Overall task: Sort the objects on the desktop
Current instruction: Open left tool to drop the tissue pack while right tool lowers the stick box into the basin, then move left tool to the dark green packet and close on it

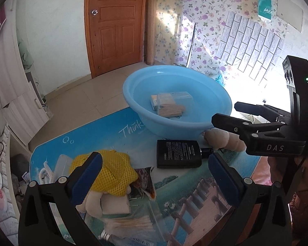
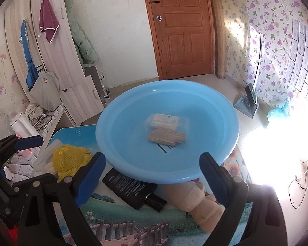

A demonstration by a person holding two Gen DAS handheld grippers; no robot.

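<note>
A light blue basin [image 1: 133,102] [image 2: 104,135] stands on the table's far side with a clear box of toothpicks [image 1: 170,104] [image 2: 167,130] inside. My left gripper [image 1: 154,174] is open and empty above the table mat. Under and beside it lie a yellow mesh hat [image 1: 113,174] [image 2: 69,160] on a plush toy, a snack packet [image 1: 145,182] and a black bottle [image 1: 178,153] [image 2: 129,186]. My right gripper [image 2: 154,174] [image 1: 224,112] is open just before the basin's near rim, holding nothing. A beige plush toy [image 1: 221,137] [image 2: 195,198] lies beneath it.
A bag of cotton swabs [image 1: 129,223] lies at the table's near edge. The table mat [image 1: 104,131] ends left of the basin. A wooden door [image 2: 182,28], cupboards [image 2: 51,61] and tiled floor are behind. Bright sunlight washes out the floor at right.
</note>
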